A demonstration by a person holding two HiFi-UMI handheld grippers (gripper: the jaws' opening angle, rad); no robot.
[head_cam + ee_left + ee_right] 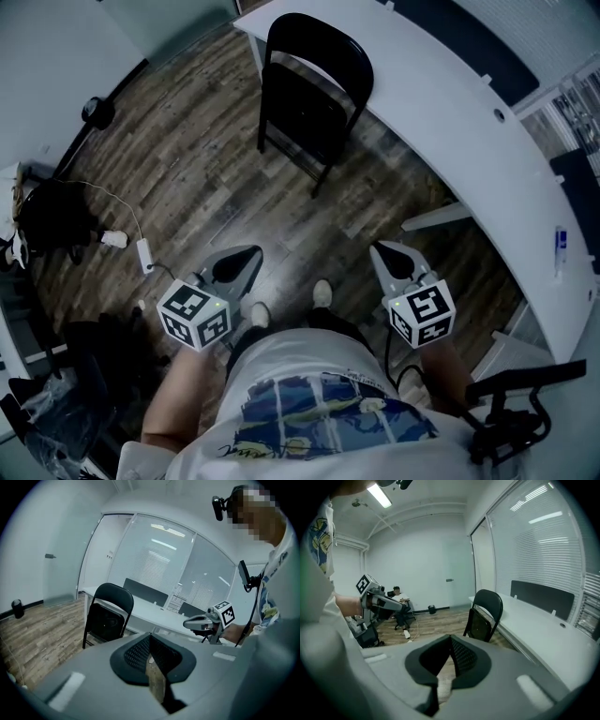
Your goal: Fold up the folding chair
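A black folding chair stands on the wood floor against the curved white desk, a few steps ahead of me. It also shows in the left gripper view and the right gripper view, with its seat a dark panel under the rounded backrest. My left gripper and right gripper are held out in front of my body, both pointing towards the chair and well short of it. Both are shut with nothing between the jaws. Each gripper sees the other: the right gripper and the left gripper.
A white cable and power adapter lie on the floor at my left. Black bags and a small black bin sit along the left wall. A black stand is at lower right. A person sits far back in the room.
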